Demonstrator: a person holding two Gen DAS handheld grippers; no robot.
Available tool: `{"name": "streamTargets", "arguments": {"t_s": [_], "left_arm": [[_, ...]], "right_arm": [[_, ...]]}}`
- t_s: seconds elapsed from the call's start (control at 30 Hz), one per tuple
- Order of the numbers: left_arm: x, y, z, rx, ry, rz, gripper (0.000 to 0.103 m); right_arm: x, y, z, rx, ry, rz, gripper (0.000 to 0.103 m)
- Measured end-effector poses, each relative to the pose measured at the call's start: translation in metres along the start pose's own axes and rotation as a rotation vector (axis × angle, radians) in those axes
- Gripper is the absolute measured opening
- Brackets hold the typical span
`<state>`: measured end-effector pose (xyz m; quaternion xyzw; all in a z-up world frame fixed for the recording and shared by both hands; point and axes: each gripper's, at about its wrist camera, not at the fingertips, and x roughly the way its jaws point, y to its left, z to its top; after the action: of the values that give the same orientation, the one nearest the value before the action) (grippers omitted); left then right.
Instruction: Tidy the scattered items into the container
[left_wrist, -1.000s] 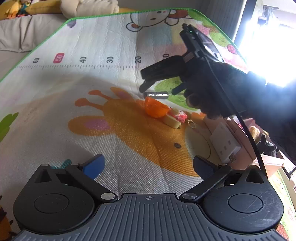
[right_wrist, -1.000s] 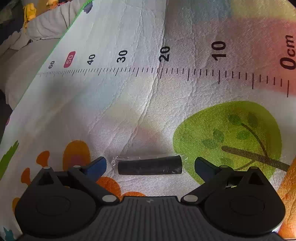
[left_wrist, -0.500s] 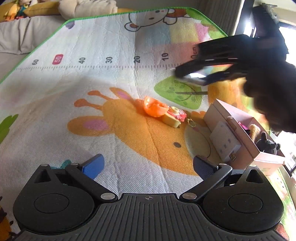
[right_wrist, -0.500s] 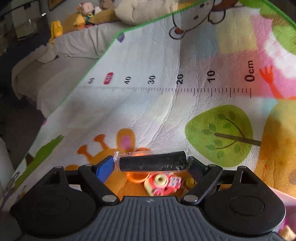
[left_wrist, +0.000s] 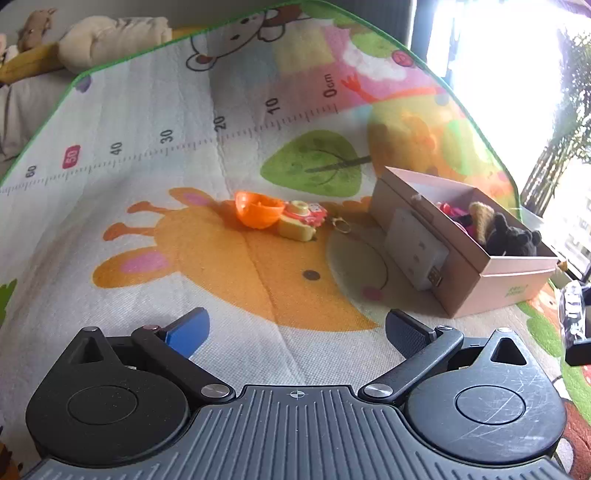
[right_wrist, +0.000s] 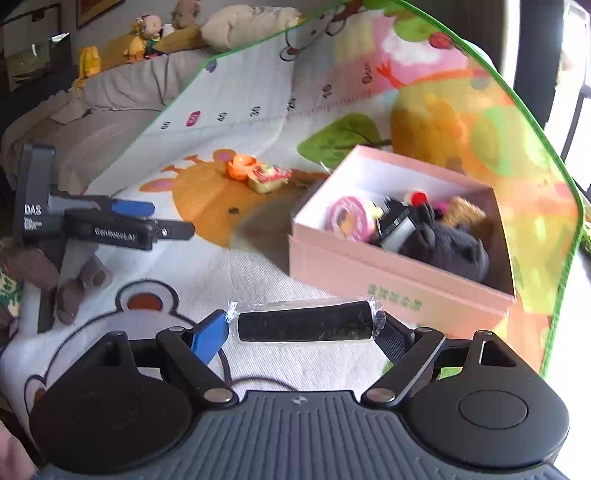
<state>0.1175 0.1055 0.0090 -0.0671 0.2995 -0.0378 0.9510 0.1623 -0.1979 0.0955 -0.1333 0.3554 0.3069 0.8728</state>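
The right tool (right_wrist: 304, 326) pinches a wrapped black cylinder (right_wrist: 306, 326) crosswise at bottom centre, just short of the pink box (right_wrist: 399, 284) at right. The left tool (left_wrist: 295, 328) hangs spread and empty above the play mat (left_wrist: 221, 295); an orange cup (left_wrist: 258, 211) and toy camera (left_wrist: 301, 221) lie mid-frame.

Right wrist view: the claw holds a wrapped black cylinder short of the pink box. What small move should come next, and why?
Probably carry the right claw forward and up until it is over the pink box, then let go. The wrapped black cylinder is pinched end to end and hangs above the play mat, on the near side of the box's wall. The box is open-topped.
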Motion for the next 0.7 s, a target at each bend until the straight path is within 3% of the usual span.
{"name": "streamTargets", "arguments": {"t_s": [0.2, 0.43, 0.7], "left_arm": [[0.016, -0.028, 0.008, 0.099, 0.008, 0.021, 0.103], [0.037, -0.066, 0.020, 0.307, -0.022, -0.027, 0.103], [0.057, -0.076, 0.039, 0.256, -0.044, -0.050, 0.103]], "right_arm": [[-0.001, -0.010, -0.042, 0.078, -0.012, 0.015, 0.086], [-0.002, -0.021, -0.059, 0.142, -0.067, 0.038, 0.092], [0.006, -0.030, -0.072, 0.213, -0.093, 0.045, 0.096]]}}
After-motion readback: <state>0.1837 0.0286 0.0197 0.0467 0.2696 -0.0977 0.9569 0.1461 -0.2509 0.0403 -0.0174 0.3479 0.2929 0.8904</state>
